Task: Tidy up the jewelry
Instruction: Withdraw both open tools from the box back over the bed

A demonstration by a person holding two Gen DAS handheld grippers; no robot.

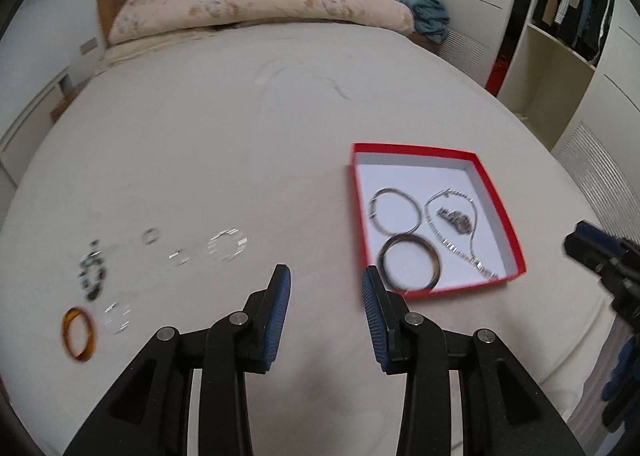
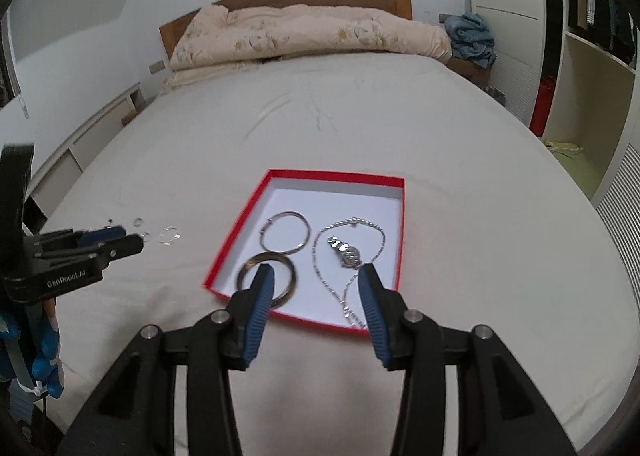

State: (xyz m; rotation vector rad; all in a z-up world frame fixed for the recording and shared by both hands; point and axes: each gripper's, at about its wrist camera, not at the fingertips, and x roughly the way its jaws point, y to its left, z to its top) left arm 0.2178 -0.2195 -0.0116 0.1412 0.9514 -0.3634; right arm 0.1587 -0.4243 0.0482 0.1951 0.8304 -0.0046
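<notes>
Jaws empty; quilt point(image 2: 304, 32) beyond box point(image 2: 240, 240).

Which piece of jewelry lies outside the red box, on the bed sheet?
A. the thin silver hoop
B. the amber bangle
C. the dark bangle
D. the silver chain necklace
B: the amber bangle lies on the sheet, far left in the left wrist view, while the necklace, dark bangle and thin silver hoop all sit inside the red box.
</notes>
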